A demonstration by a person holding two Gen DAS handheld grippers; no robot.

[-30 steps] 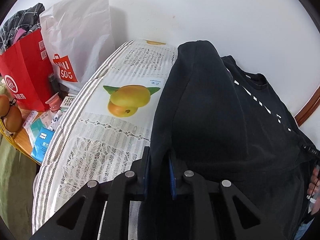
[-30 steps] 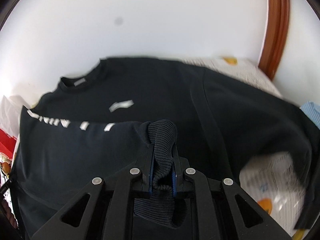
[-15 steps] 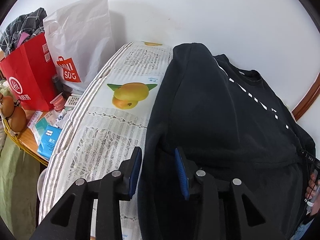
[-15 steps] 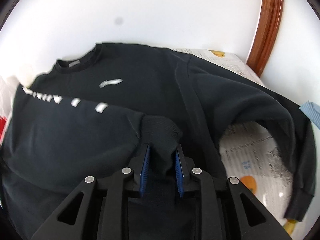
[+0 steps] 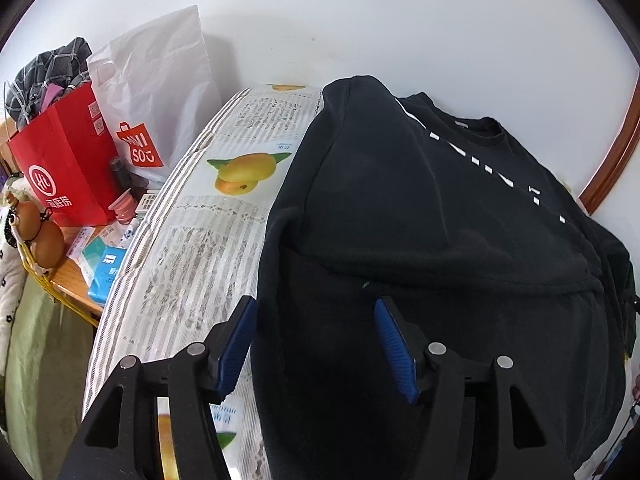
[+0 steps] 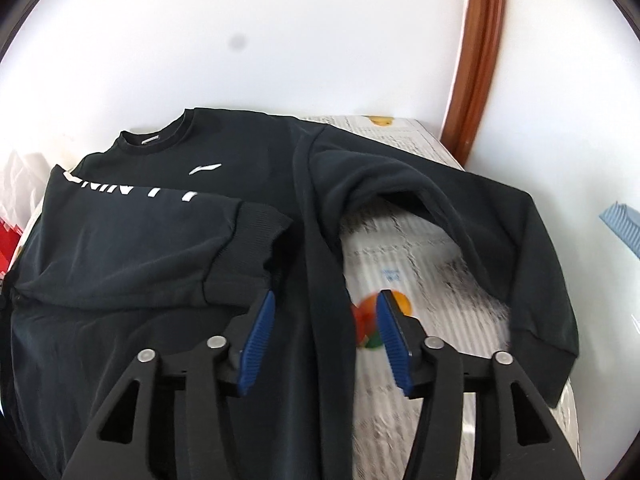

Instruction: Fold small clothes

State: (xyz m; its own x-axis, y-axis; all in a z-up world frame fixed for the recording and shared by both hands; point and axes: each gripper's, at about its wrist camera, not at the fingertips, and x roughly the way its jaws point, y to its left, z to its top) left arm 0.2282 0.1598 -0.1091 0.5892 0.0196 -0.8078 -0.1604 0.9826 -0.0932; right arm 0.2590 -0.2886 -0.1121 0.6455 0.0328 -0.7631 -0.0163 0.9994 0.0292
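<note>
A black sweatshirt [image 6: 248, 176] with white lettering lies flat on a table covered with a fruit-print cloth [image 6: 404, 256]. Its left sleeve [image 6: 144, 240] is folded across the chest, ribbed cuff [image 6: 256, 240] near the middle. Its other sleeve [image 6: 516, 240] lies spread out to the right. My right gripper [image 6: 324, 304] is open and empty, just above the shirt's right side, near the cuff. My left gripper [image 5: 314, 312] is open and empty over the shirt's [image 5: 420, 232] left edge.
Left of the table stand a red paper bag [image 5: 60, 168] and a white shopping bag [image 5: 156, 92], with small boxes [image 5: 106, 272] on a wooden side table. A white wall is behind. A brown wooden frame [image 6: 480, 52] rises at the back right.
Both grippers have opened and let go of the sweatshirt: the right released the sleeve cuff, which now lies on the chest, the left released the side edge. Both have drawn back a little.
</note>
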